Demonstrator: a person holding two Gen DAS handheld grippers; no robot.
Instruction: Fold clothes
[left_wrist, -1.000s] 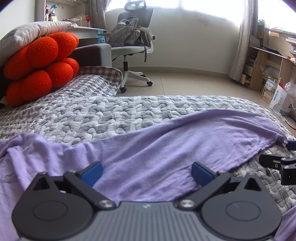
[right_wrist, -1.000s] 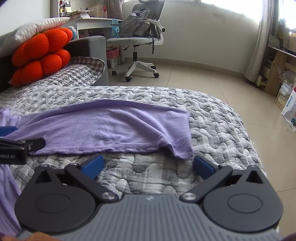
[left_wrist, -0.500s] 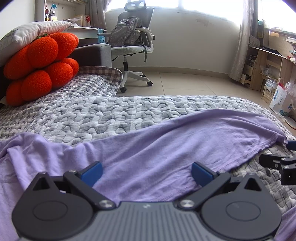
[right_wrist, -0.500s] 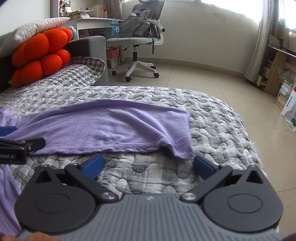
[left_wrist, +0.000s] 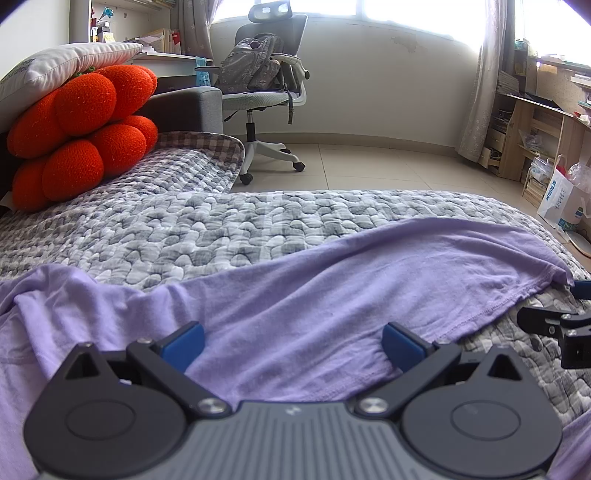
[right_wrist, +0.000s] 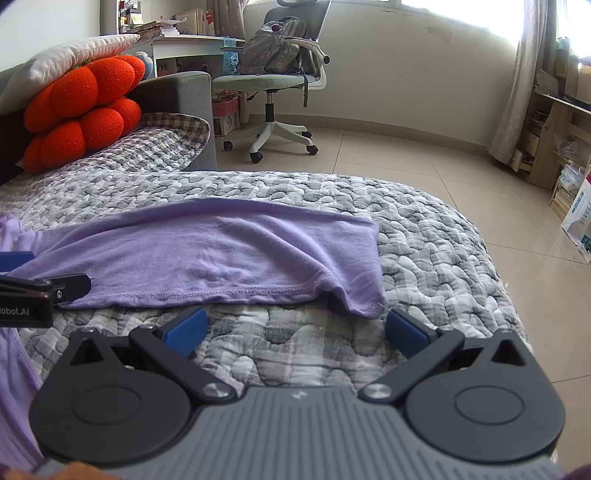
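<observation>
A lilac garment (left_wrist: 332, 288) lies spread across the grey quilted bed (left_wrist: 221, 229). My left gripper (left_wrist: 291, 345) hovers open just over its near part, blue pads wide apart, nothing between them. In the right wrist view the same lilac garment (right_wrist: 221, 254) stretches leftward, its hemmed edge and a drooping corner (right_wrist: 364, 304) just beyond my right gripper (right_wrist: 295, 332). That gripper is open over bare quilt. Each gripper shows at the edge of the other's view: the right gripper (left_wrist: 561, 321) and the left gripper (right_wrist: 40, 288).
An orange lumpy cushion (left_wrist: 81, 129) and a white pillow (left_wrist: 70, 66) sit at the bed's head on the left. An office chair (left_wrist: 266, 92) with a backpack stands on the tiled floor beyond. Wooden shelves (left_wrist: 535, 140) and a paper bag (left_wrist: 561, 203) line the right wall.
</observation>
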